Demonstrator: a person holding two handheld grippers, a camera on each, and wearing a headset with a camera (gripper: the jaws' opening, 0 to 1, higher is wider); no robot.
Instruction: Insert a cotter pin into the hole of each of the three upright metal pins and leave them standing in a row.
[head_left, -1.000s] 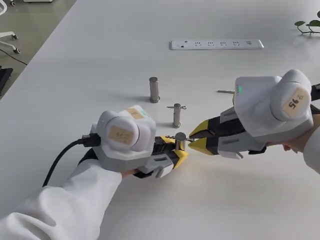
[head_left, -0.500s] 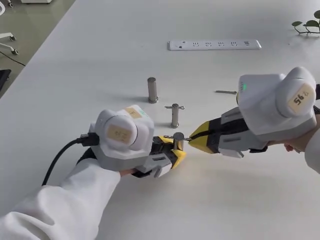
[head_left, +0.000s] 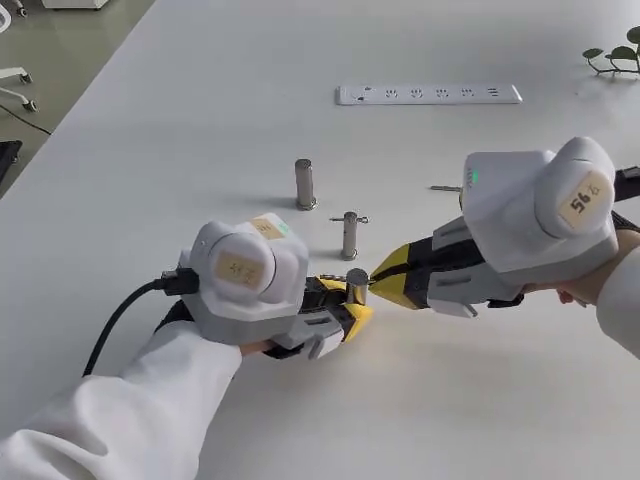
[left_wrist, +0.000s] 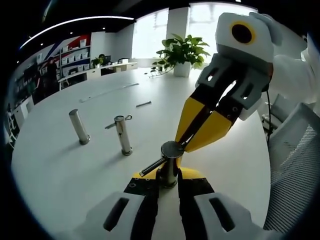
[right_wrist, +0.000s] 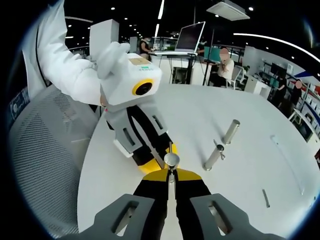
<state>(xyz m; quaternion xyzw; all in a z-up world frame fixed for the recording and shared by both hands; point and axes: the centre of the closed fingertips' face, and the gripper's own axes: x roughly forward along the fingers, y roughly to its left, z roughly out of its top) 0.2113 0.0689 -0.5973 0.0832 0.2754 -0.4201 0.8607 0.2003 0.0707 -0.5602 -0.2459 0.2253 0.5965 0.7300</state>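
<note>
Three metal pins stand on the white table (head_left: 200, 120). The near pin (head_left: 357, 286) is clamped upright by my left gripper (head_left: 352, 302), whose jaws close on its shaft (left_wrist: 169, 172). A cotter pin (left_wrist: 152, 167) passes through its head, and my right gripper (head_left: 375, 278) is shut on that cotter pin's end, right against the near pin (right_wrist: 171, 160). The middle pin (head_left: 349, 234) carries a cotter pin (head_left: 360, 219) across its top. The far pin (head_left: 304, 183) has nothing through it.
One loose cotter pin (head_left: 446, 188) lies on the table behind my right gripper. A white power strip (head_left: 430, 93) lies farther back, and a plant sprig (head_left: 612, 55) sits at the far right. A black cable (head_left: 120, 315) trails from the left gripper.
My right gripper has slid left toward the near pin, and the cotter pin has gone further through its hole. The left gripper holds still.
</note>
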